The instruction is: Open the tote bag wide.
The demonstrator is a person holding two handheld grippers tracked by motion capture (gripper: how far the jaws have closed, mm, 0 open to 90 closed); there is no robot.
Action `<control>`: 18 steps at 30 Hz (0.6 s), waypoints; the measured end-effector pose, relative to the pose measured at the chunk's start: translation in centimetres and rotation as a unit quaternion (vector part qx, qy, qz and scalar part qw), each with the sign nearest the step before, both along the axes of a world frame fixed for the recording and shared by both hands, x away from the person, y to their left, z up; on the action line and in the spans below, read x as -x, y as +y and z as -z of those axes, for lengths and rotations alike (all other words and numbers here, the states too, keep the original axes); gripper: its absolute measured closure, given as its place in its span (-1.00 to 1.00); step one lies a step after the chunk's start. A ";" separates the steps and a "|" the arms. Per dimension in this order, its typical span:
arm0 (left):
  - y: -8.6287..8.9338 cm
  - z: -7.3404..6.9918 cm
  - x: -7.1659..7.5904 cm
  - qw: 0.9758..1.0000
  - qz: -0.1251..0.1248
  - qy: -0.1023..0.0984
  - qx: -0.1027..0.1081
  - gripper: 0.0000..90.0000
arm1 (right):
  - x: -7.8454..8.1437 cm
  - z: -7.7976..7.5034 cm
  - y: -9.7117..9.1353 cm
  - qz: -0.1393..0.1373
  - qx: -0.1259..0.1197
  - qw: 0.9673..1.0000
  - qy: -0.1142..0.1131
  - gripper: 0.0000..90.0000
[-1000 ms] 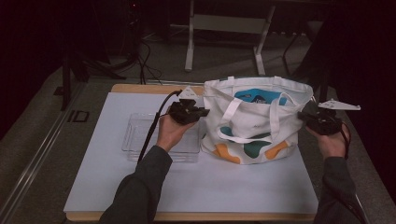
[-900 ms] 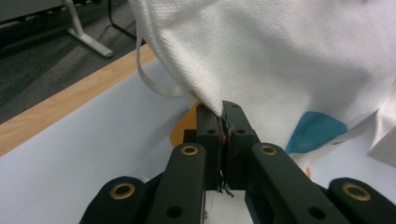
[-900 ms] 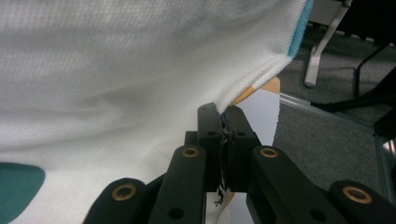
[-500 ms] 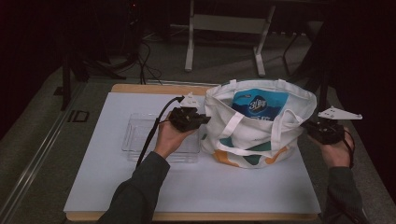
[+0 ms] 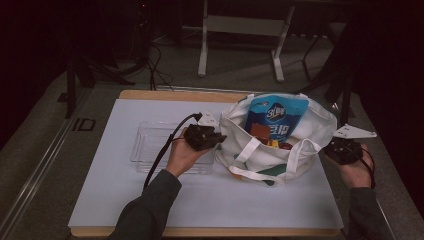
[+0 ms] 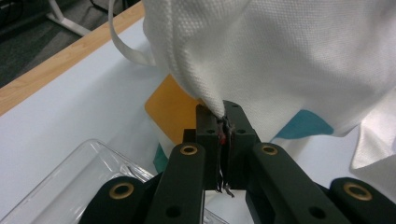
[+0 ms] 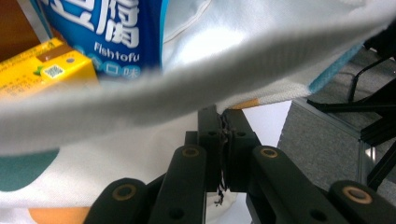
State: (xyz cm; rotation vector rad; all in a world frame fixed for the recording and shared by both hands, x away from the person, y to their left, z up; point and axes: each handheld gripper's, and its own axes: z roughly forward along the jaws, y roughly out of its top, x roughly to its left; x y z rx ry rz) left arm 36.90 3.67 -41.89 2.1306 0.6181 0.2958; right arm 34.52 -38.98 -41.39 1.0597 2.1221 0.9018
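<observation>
both grippers, left [image 6: 223, 122] and right [image 7: 223, 122], clamped the tote bag's [image 5: 300, 145] rim; thin pinches risked slipping, letting the fishtofu pouch [image 5: 276, 117] tip out.

Tote bag [image 5: 260, 155]: white woven cloth w/ orange & teal patches, white straps. Snack pouch [image 5: 276, 116] inside: blue, white lettering, "Fishtofu" in white seen from right gripper view. Carton [image 7: 44, 70] next to it: yellow w/ brown flap. Something red/orange in the bag too, can't tell what. Tray [image 5: 155, 145]: clear plastic. Bench [image 5: 165, 200]: white top, light wood edge. Left tool [image 5: 222, 137] & right tool [image 5: 327, 150]: black, brass-coloured rivets on both. Sleeve [image 5: 150, 210]: dark grey.
</observation>
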 end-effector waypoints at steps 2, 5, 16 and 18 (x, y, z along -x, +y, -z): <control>-0.1 0.1 0.0 1.000 0.001 0.000 -0.004 0.94 | 0.1 0.1 0.0 -0.001 0.000 1.000 0.001 0.95; -0.4 0.8 0.2 1.000 0.002 0.007 -0.019 0.94 | 0.3 0.7 0.1 -0.003 0.006 1.000 0.006 0.95; -1.7 2.5 0.2 0.998 0.006 0.015 -0.067 0.94 | 0.3 2.6 0.8 0.000 0.047 0.998 0.028 0.95; -2.1 2.8 0.2 0.997 0.004 0.015 -0.081 0.94 | 0.2 3.1 0.8 0.000 0.051 0.998 0.035 0.95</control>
